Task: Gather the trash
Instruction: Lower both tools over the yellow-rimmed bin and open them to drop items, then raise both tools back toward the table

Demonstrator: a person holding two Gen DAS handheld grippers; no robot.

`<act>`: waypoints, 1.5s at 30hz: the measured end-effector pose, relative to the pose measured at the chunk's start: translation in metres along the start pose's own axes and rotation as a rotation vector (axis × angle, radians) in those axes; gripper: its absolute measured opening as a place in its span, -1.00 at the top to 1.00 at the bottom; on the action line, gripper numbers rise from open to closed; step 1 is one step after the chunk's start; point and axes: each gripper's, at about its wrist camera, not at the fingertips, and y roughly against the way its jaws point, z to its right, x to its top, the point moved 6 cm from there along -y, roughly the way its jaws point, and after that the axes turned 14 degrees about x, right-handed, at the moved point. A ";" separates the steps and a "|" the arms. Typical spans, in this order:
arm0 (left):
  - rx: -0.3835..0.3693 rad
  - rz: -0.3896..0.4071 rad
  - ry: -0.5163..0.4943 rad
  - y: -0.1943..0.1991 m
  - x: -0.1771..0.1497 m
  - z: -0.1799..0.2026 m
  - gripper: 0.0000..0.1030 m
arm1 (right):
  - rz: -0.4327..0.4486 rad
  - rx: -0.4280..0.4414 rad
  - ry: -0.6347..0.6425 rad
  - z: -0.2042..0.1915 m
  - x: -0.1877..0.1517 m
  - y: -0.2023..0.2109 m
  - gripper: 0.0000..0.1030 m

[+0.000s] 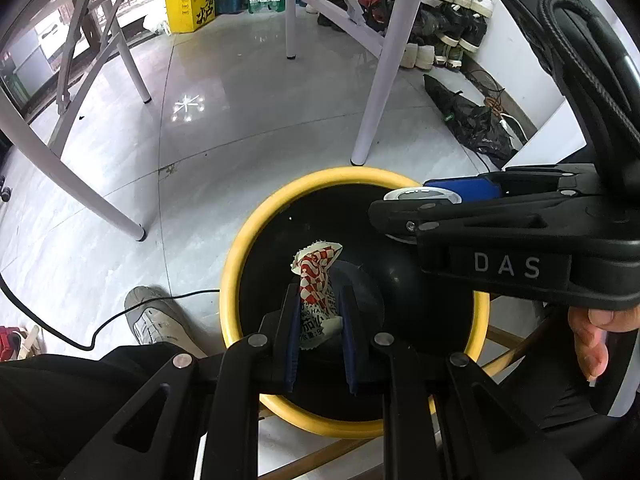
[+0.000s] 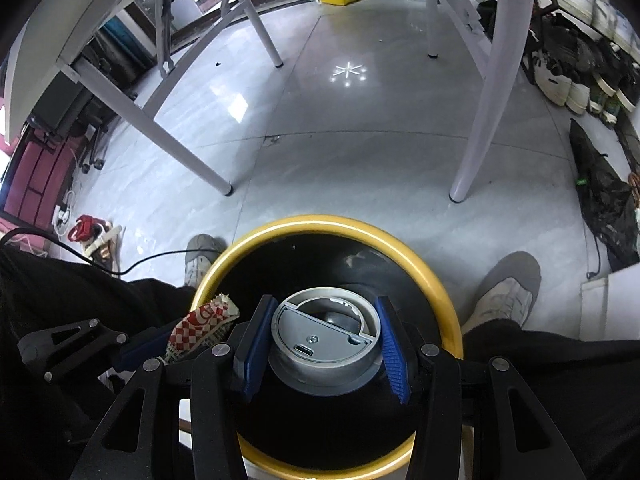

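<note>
Both claws over a yellow-rimmed bin, each clamped on one piece of trash.
Grey tiled floor (image 1: 224, 128) with white desk legs (image 1: 380, 80) and a shoe rack (image 1: 452, 20) at the far wall; a person's grey shoe (image 1: 154, 316) stands beside the bin. Bin (image 1: 230, 276) has a yellow rim and black inside, sits between the person's feet. Right claw (image 2: 324, 344) is clamped on a round grey device with a port (image 2: 320, 340), blue pads against both its sides, above the bin opening. Left claw (image 1: 320, 328) is pinched nearly together on a red-and-white checkered snack wrapper (image 1: 318, 276), which sticks up past the fingertips over the bin's black inside.
</note>
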 end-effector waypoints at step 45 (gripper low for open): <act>0.171 0.279 0.241 0.085 0.039 -0.082 -0.98 | 0.446 -0.026 0.312 -0.083 0.045 0.148 -1.00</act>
